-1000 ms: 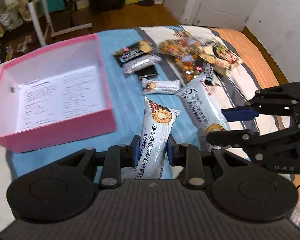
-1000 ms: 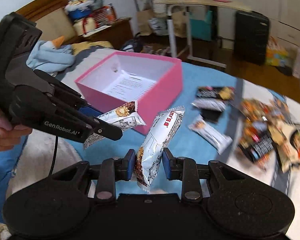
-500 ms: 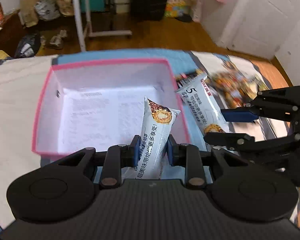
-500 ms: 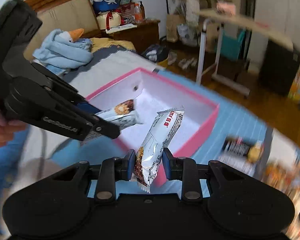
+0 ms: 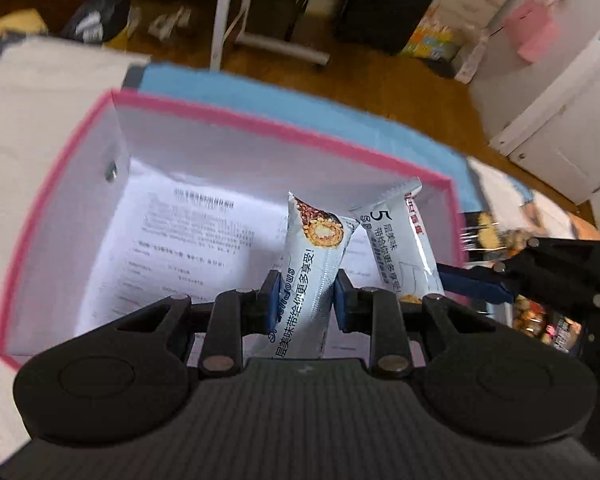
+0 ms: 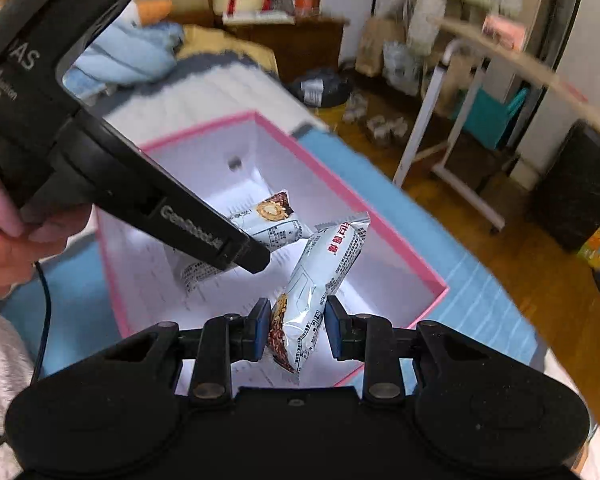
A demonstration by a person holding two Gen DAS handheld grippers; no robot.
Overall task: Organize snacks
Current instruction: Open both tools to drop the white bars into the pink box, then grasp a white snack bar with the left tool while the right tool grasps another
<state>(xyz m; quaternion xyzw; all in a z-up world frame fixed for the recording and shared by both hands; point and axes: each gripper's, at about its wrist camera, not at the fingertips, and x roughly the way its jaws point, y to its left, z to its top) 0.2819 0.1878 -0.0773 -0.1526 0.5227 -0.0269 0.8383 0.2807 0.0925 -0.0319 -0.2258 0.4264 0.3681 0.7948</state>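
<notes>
Pink rim all the way round the box (image 5: 52, 216), white walls inside, and a printed sheet (image 5: 188, 248) lying flat on its floor. In the left wrist view the box fills the middle of the frame, its far edge running from upper left down toward the right, and most of the floor on the left side is bare paper. It sits on a blue cover (image 6: 480, 292) on the bed, with wood floor (image 6: 540, 264) past the bed's edge at the right of the right wrist view.

My left hand-held gripper (image 5: 305, 294) is clamped on a silver snack bar (image 5: 314, 272), blue pads pressing its sides, the bar sticking up and forward over the box's near right part. My right hand-held gripper (image 6: 296, 326) is pinched on a second snack bar (image 6: 320, 280), which leans up to the right over the near corner of the box. In the left view that second one shows just right of mine, tips nearly touching; I can't tell if they actually touch.

More loose snacks (image 5: 540, 316) are at the right edge of the left view, outside the box, pretty blurry.
</notes>
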